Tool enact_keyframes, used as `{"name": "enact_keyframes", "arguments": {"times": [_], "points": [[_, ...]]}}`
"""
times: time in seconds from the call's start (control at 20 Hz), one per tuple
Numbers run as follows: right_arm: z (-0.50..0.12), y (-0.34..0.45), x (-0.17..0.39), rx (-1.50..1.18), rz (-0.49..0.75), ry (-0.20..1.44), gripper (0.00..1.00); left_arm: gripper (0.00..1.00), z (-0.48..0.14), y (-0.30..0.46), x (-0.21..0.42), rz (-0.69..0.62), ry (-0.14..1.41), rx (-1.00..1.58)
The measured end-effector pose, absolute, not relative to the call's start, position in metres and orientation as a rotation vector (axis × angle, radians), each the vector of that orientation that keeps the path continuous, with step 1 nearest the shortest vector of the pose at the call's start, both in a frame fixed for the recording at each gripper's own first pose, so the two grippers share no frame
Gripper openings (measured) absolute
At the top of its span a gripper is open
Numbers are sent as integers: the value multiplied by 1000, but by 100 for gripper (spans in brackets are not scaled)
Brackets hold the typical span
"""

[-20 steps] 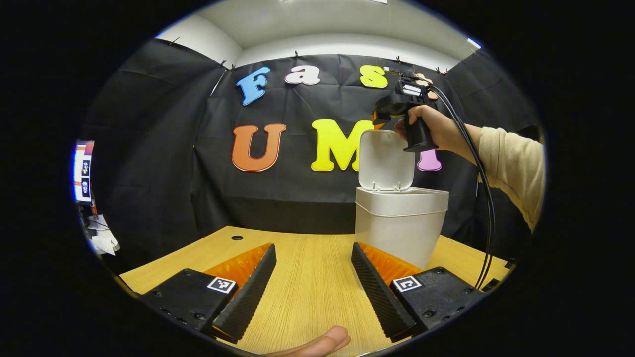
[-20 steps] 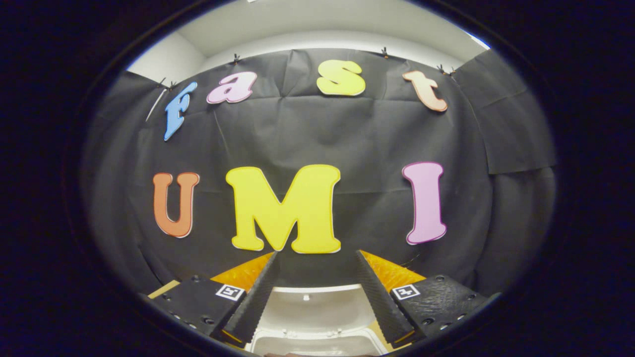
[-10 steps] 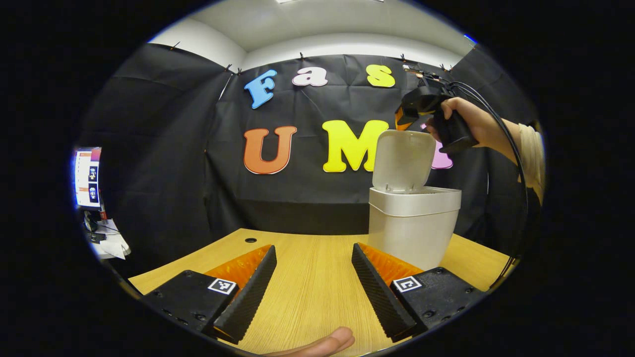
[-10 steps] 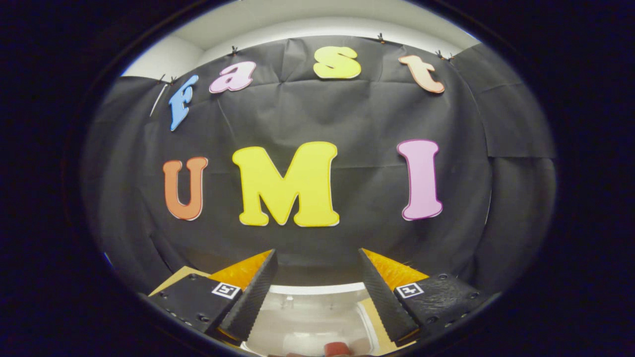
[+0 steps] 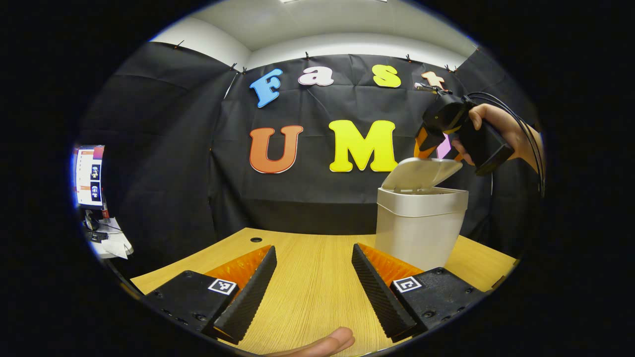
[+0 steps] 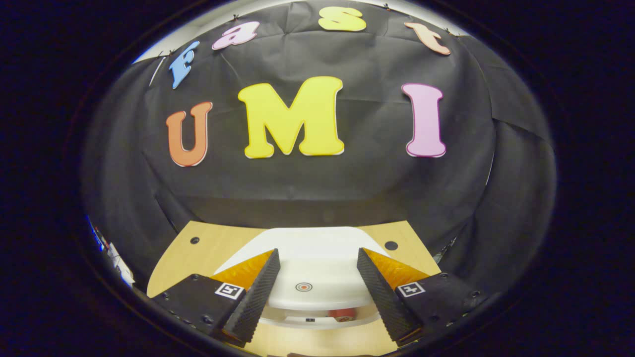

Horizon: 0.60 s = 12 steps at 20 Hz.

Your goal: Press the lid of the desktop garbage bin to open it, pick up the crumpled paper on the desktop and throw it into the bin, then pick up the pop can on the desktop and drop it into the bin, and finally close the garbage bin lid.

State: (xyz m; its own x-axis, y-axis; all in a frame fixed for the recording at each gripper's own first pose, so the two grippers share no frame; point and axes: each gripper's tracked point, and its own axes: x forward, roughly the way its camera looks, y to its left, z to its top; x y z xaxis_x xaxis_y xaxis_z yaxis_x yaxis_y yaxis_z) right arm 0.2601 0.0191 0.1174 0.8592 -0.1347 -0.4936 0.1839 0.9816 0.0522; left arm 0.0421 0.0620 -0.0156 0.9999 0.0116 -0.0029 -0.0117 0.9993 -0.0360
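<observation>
A white desktop bin stands on the wooden table at the right. Its lid is tilted low over the opening, with a gap left at the front. In the left gripper view a hand holds my right gripper just above the lid's raised edge. From the right gripper view I look down on the lid, which has a small round mark, between the open fingers of my right gripper. Something red shows in the gap under the lid. My left gripper hovers open over the table, holding nothing.
A monitor and papers sit beyond the table's left edge. The tabletop has a small round hole near its far edge. A fingertip shows at the bottom of the left gripper view.
The lid has swung from upright down to a low tilt over the bin. My right gripper has tipped forward and come down behind it. The left gripper has barely moved.
</observation>
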Motion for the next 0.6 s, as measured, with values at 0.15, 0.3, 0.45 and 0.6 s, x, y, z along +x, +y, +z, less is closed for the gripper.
{"name": "enact_keyframes", "arguments": {"times": [0.15, 0.3, 0.45, 0.6], "points": [[104, 20, 254, 84, -163, 566, 96, 98, -17, 62, 43, 8, 7, -52], [86, 22, 244, 113, -151, 621, 96, 98, -14, 58, 42, 1, -1, -33], [84, 22, 239, 85, -134, 611, 96, 98, -16, 55, 42, 0, -3, -17], [83, 20, 238, 111, -145, 561, 96, 98, -18, 54, 43, -1, 7, -21]]}}
